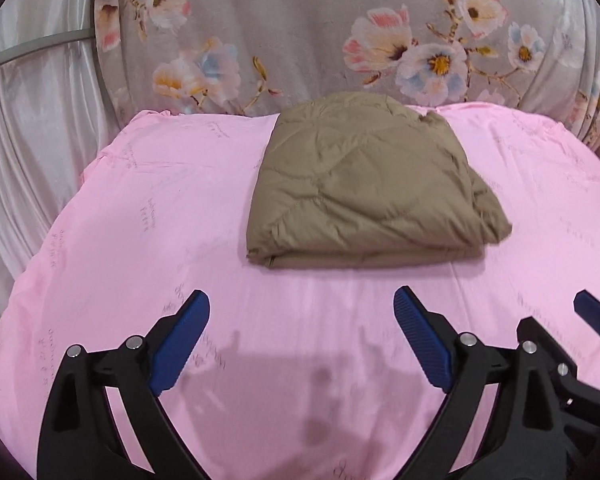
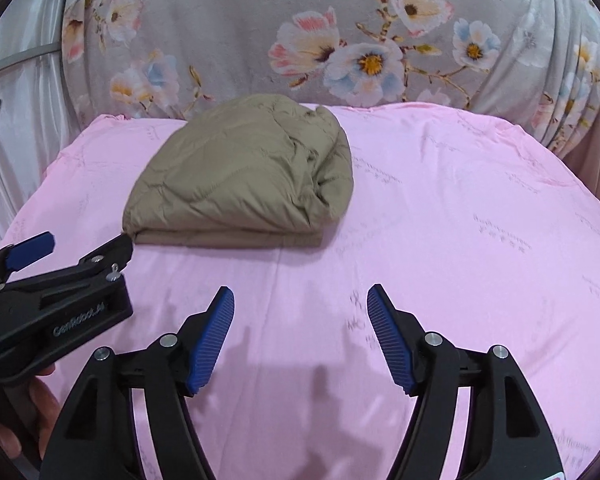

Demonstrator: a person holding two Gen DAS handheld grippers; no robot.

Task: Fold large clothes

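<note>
A khaki quilted jacket point(image 1: 364, 184) lies folded into a compact rectangle on the pink sheet point(image 1: 148, 208), toward the far side; it also shows in the right wrist view point(image 2: 244, 176). My left gripper point(image 1: 302, 312) is open and empty, hovering over the sheet a short way in front of the jacket's near edge. My right gripper point(image 2: 300, 308) is open and empty, in front of the jacket and right of its near edge. The left gripper also shows from the side at the left of the right wrist view point(image 2: 86, 250), its tip close to the jacket's near left corner.
A grey floral cloth point(image 1: 300, 32) hangs behind the pink surface. White satin drapery point(image 1: 32, 128) hangs at the left. The pink sheet point(image 2: 460, 200) spreads wide to the right of the jacket.
</note>
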